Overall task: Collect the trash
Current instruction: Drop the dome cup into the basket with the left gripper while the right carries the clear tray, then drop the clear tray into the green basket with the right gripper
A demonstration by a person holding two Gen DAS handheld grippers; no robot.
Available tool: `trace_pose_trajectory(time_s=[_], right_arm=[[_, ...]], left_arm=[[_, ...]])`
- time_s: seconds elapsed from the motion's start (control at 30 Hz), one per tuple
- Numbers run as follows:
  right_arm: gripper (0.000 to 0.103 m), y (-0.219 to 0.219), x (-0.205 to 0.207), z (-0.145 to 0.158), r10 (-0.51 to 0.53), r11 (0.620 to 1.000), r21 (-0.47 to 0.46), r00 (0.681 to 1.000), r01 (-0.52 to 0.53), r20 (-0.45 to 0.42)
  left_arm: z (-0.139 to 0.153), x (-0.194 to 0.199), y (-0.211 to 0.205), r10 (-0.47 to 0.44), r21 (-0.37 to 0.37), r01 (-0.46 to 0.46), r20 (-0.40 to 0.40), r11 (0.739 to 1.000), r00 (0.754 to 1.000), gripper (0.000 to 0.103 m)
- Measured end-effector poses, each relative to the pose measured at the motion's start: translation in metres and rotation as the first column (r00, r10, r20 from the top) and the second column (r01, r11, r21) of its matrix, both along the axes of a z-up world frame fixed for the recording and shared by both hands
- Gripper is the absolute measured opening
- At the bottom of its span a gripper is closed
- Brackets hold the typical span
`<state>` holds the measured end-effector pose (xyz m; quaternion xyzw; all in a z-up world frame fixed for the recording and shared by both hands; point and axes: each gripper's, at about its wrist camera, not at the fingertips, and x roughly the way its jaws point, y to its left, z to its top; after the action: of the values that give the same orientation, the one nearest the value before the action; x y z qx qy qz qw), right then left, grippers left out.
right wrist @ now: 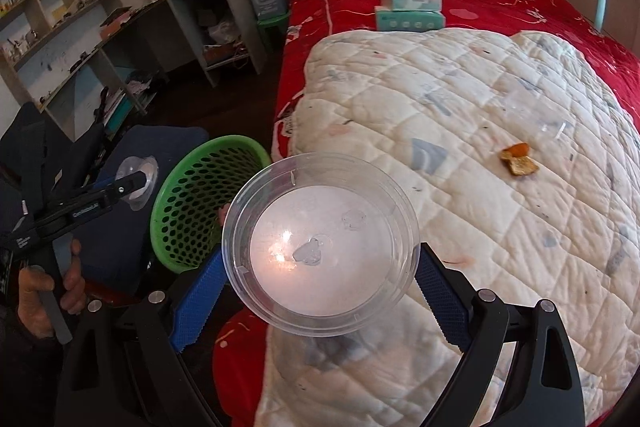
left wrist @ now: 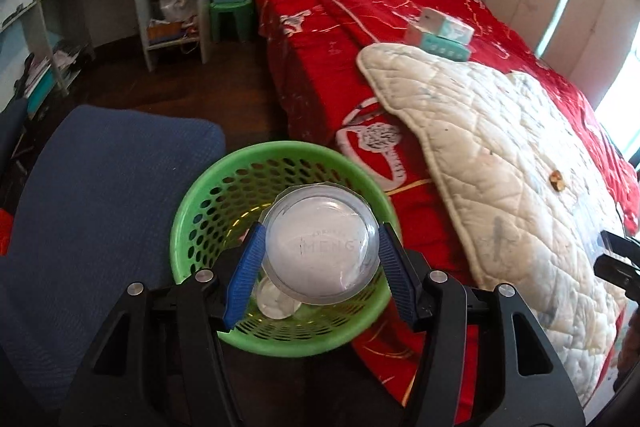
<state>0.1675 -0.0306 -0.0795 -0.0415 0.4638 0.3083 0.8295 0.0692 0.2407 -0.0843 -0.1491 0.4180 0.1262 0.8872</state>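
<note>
Left wrist: tool (left wrist: 320, 247) grips dome lid (left wrist: 322, 249) above green basket (left wrist: 192, 223).

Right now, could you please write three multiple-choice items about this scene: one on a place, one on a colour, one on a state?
1. Where does the orange peel lie?
A. on the white quilt
B. in the basket
C. on the blue chair

2. What colour is the mesh basket?
A. red
B. green
C. yellow

3. What is the state of the right gripper?
A. open and empty
B. shut on a tissue box
C. shut on a clear plastic cup

Answers:
1 A: the orange peel rests on the white quilt, apart from the basket.
2 B: the mesh basket has a green rim and green walls.
3 C: the right gripper has its blue pads pressed on both sides of the clear plastic cup.
</note>
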Motion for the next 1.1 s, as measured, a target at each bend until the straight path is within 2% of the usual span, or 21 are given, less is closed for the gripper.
trace_pose_trajectory(time_s=[0.17,0.73,1.1], right_arm=[[0.089,0.012,0.002,-0.001,0.018,1.000,0.003,1.000,-0.018,-0.012],[0.089,0.069,0.002,-0.002,0.113,0.993,0.020,0.993,-0.113,-0.029],[0.089,0.128,0.005,-0.022,0.167,0.986,0.036,0.982,-0.165,-0.082]], left_arm=[[-0.004,-0.005,0.009,0.022,-0.024,-0.022,0.006,0.999,1.000,0.067],[0.010,-0.048,0.031,0.095,-0.039,-0.093,0.045,0.995,0.994,0.067],[0.015,-0.075,0.053,0.162,-0.054,-0.159,0.065,0.986,0.985,0.068]])
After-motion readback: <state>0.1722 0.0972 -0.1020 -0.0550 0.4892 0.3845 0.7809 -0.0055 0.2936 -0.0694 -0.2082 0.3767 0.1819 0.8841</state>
